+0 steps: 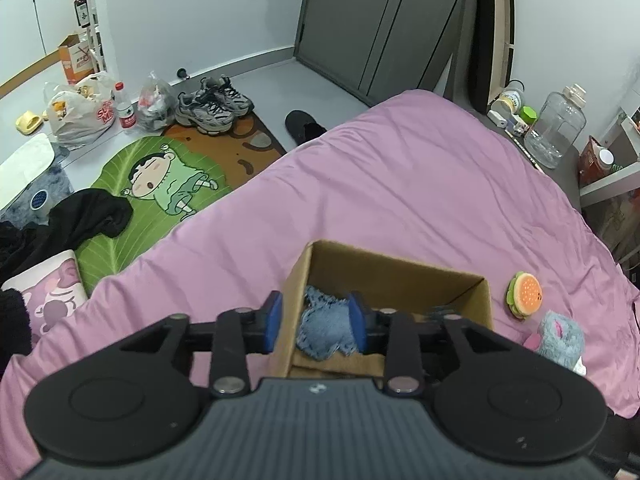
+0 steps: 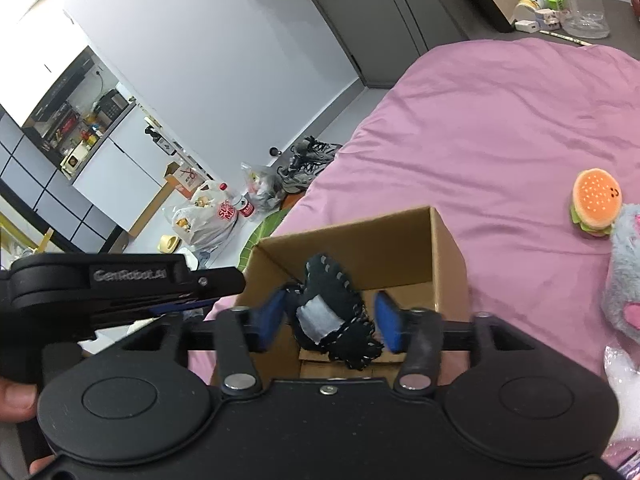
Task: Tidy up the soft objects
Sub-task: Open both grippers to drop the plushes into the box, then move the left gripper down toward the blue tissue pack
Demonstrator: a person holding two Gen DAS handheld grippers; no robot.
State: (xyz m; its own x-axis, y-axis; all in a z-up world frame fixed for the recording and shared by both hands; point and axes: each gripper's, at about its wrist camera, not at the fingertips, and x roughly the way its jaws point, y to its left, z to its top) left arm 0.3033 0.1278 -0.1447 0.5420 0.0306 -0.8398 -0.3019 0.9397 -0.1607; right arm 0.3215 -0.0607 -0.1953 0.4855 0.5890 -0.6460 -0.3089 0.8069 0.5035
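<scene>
Nearest the lens in the left wrist view, the left gripper (image 1: pixel 316 322) fills the bottom of the frame, its blue pads set apart on either side of the box's left wall: one pad outside the cardboard, the other inside. It grips nothing that I can see. Just beyond, the box (image 1: pixel 464 280) sits open on the pink bedspread (image 1: pixel 400 184), and a frayed blue denim piece (image 1: pixel 324 328) lies in its bottom.

In the right wrist view the right gripper (image 2: pixel 330 322) also hangs over the box mouth at lower centre. Its pads stand apart with a dark plush (image 2: pixel 332 312) between them, black with pale stitching and a grey patch. The plush looks loose, resting in or dropping into the box, not pinched; whether the left pad touches it I cannot tell.

The step in hand, as I judge it, is depositing: the dark plush is going into the box beside the denim piece. Two soft toys remain on the bedspread at the right edge of both views: a burger plush (image 2: pixel 596 204) and, touching or nearly touching it, a grey furry plush (image 2: pixel 624 272) with pink parts.

The next move likely calls for lifting the right gripper straight up, clear of the box walls, then swinging right toward the burger plush, with jaws kept wide enough to straddle it. The left gripper may need to steady the box.
</scene>
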